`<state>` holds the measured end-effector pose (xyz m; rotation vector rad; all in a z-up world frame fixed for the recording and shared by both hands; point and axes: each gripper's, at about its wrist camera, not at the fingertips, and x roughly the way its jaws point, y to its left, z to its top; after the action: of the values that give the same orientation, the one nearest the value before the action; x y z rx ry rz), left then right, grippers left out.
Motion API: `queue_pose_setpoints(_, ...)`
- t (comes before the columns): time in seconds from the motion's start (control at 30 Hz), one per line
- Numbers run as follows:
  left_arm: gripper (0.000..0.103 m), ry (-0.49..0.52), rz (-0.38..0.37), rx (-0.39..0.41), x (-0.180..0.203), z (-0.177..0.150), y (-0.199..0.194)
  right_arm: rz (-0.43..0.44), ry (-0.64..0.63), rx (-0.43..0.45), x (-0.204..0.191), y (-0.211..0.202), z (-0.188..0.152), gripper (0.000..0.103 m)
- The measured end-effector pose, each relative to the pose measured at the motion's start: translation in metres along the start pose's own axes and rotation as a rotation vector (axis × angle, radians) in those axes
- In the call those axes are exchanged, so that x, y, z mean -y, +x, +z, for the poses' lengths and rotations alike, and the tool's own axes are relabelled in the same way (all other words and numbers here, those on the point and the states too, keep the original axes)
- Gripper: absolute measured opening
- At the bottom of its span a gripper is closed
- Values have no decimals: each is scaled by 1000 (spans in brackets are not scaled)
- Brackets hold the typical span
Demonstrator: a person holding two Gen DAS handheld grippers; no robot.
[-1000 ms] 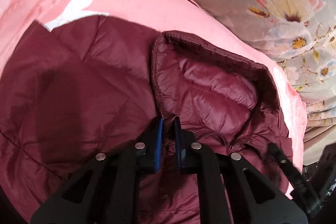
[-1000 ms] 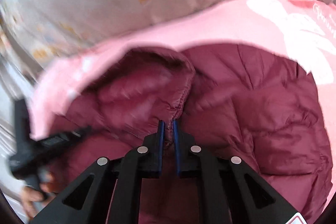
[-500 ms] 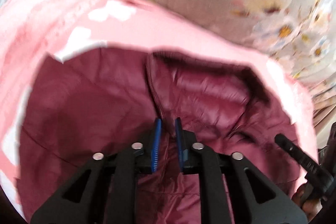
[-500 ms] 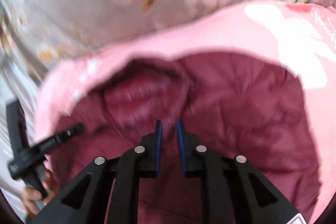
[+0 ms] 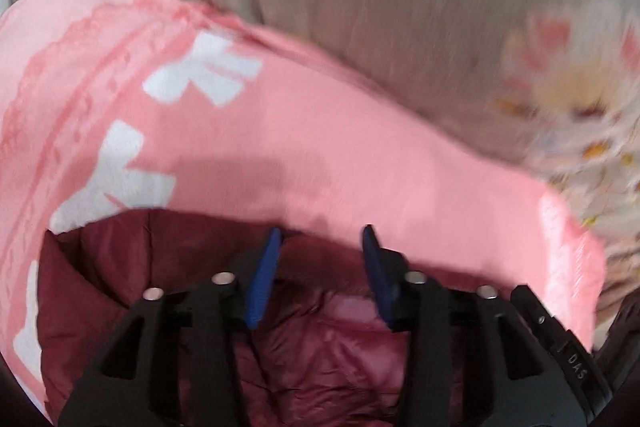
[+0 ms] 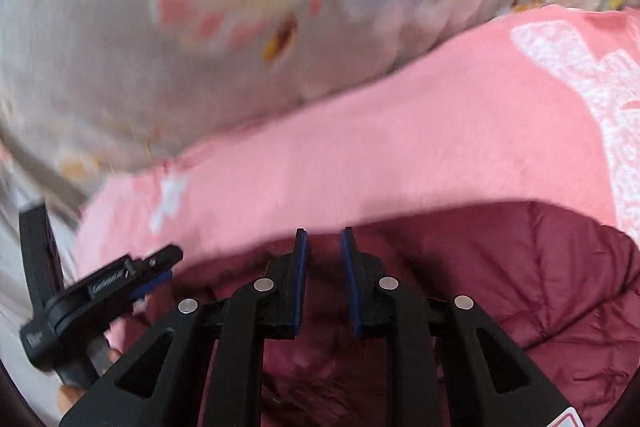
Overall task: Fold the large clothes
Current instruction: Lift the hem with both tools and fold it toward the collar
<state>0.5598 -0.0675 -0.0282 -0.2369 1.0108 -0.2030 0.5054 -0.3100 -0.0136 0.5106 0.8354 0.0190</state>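
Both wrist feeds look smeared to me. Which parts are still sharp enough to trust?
Left wrist view: floral bedsheet motion-blurred; left tool sharp, open. Right wrist view: sheet blurred too; right tool crisp, open; maroon quilted puffer jacket and pink printed blanket fairly readable. Fisheye bends the edges.

Right claw (image 6: 323, 255) parted over maroon puffer jacket (image 6: 540, 279), pink blanket (image 6: 400, 163) beyond, left claw (image 6: 160, 269) at left

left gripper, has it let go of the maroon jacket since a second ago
Yes. The left gripper jaws now stand apart over the maroon jacket, their tips reaching the pink blanket.
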Motion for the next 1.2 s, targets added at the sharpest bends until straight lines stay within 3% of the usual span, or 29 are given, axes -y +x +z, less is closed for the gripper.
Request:
queue_pose_setpoints(0.17, 31, 62, 23, -20, -9, -24, 12, -51, -86, -56, 7, 8, -24, 16)
queue_pose_setpoints(0.27, 30, 126, 61, 2, -8, -37, 15, -102, -121, -64, 15, 14, -34, 8)
queue_pose_setpoints(0.43, 30, 184, 102, 53, -1, -50, 17, -85, -110, -53, 25, 20, -38, 6)
queue_pose_setpoints(0.63, 31, 163, 48, 85, -10, -54, 13, 13, -44, -34, 30, -1, -42, 21)
queue_pose_setpoints(0.73, 31, 192, 76, 88, -6, -56, 17, -37, -63, -11, 28, 0, -41, 20)
queue_pose_setpoints(0.9, 31, 211, 97, 109, -2, -60, 18, -50, -71, 41, 19, -6, -32, 18)
queue_pose_setpoints(1.0, 31, 220, 105, 118, -2, -61, 19, -160, -137, 2, 11, 11, -32, 12)
queue_pose_setpoints(1.07, 31, 230, 117, 125, 0, -62, 19, -196, -172, -12, 12, 19, -40, 7)
queue_pose_setpoints(1.2, 31, 233, 120, 131, 1, -63, 19, -231, -220, 24, 9, 21, -48, 7)
